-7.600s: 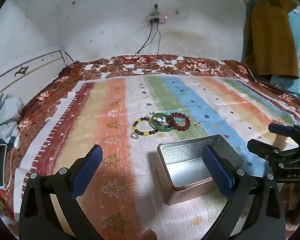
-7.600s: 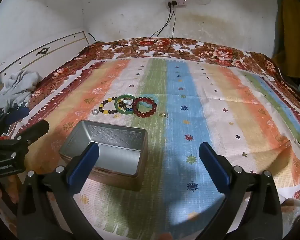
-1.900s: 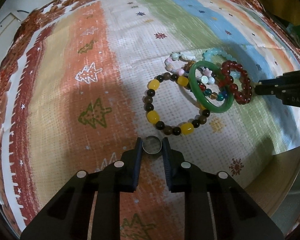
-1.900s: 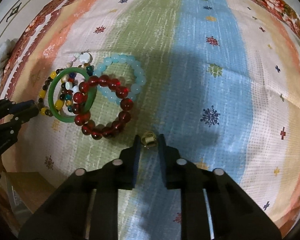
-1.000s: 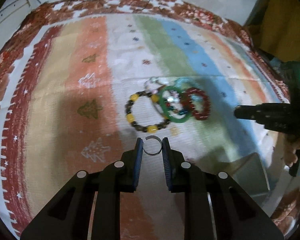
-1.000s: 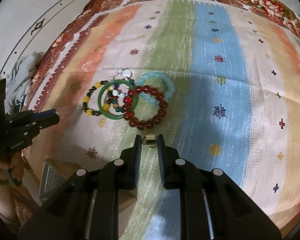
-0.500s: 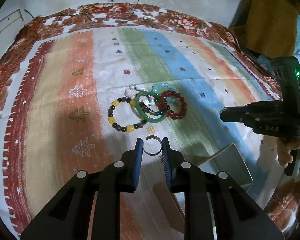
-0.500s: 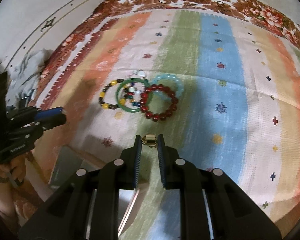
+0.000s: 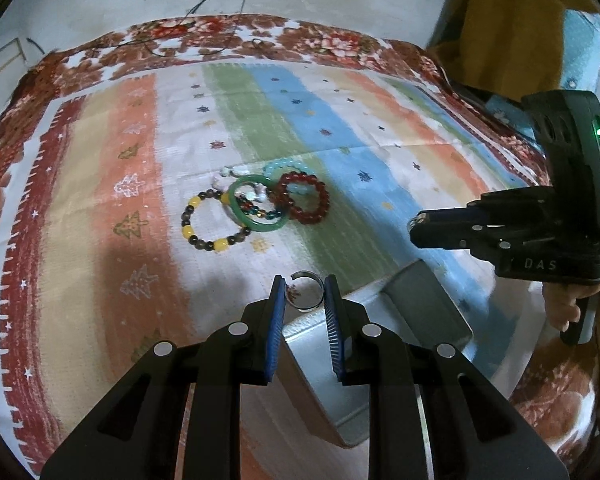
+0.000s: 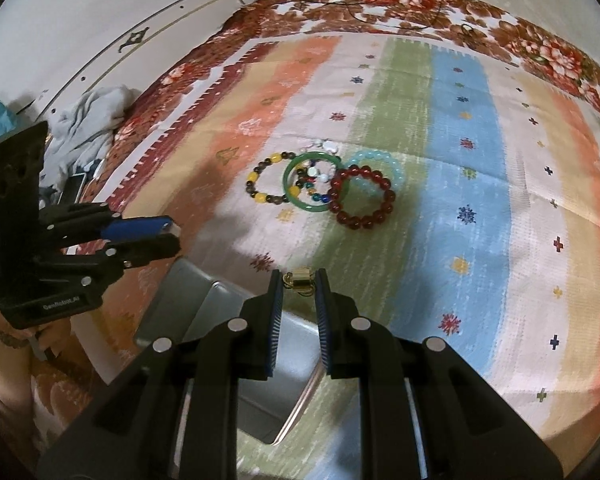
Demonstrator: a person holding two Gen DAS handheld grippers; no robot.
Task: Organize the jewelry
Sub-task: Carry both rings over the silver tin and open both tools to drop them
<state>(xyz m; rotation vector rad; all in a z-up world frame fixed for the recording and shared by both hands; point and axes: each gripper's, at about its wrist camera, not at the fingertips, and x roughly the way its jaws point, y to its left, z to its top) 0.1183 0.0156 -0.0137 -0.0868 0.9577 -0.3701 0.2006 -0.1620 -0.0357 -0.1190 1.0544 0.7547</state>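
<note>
Striped bedspread (image 9: 100,200) at frame centre carries all bracelets (image 9: 256,208), while our left tool (image 9: 305,294) grasping a silver ring (image 9: 306,292) and right tool (image 10: 299,282) clenched on a gold ring (image 10: 299,280) hover over the empty tin (image 9: 420,304), nothing stowed.

Home bedroom – floral bedspread (image 9: 228,36), crumpled clothes (image 10: 84,120), headboard (image 10: 148,36)

Dim indoor light, soft shadows, heavy fisheye warping, dark corners.
</note>
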